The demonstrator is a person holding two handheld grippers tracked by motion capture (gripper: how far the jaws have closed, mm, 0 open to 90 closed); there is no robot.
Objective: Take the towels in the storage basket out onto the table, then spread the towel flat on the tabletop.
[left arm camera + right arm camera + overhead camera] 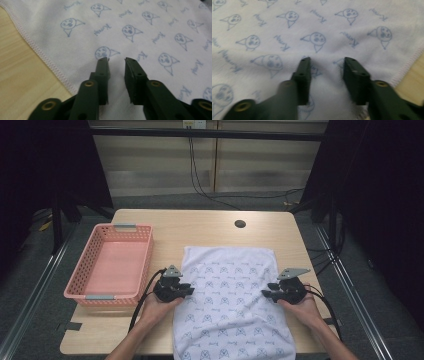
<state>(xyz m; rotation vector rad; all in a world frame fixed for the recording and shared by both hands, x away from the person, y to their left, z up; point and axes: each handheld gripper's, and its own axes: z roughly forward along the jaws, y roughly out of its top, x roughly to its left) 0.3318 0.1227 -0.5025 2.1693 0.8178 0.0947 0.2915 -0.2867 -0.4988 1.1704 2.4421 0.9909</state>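
A white cloth (230, 300) printed with small blue faces and script lies spread flat on the wooden surface (200, 227), right of centre, its far edge about halfway across the top and its near end hanging over the near edge. A pink mesh basket (145, 252) stands on the left part of the surface, well apart from the right hand and just left of the left hand.

The left tongs (189, 290) sit at the cloth's left hem, held in the person's left hand (161, 306), with the tips pointing right over the fabric. In the left gripper view the left tongs (117, 60) show a clear gap between the two black jaws; the cloth lies flat under them, nothing is pinched, and the stitched hem (37, 50) runs diagonally to their left with bare wood beyond.

The right tongs (266, 293) sit at the cloth's right hem, held in the right hand (302, 307), with the tips pointing left. In the right gripper view the right tongs (326, 60) also stand apart; the fabric between the jaws looks slightly puckered, though the pads do not press on it

A round hole (240, 224) marks the far part of the surface
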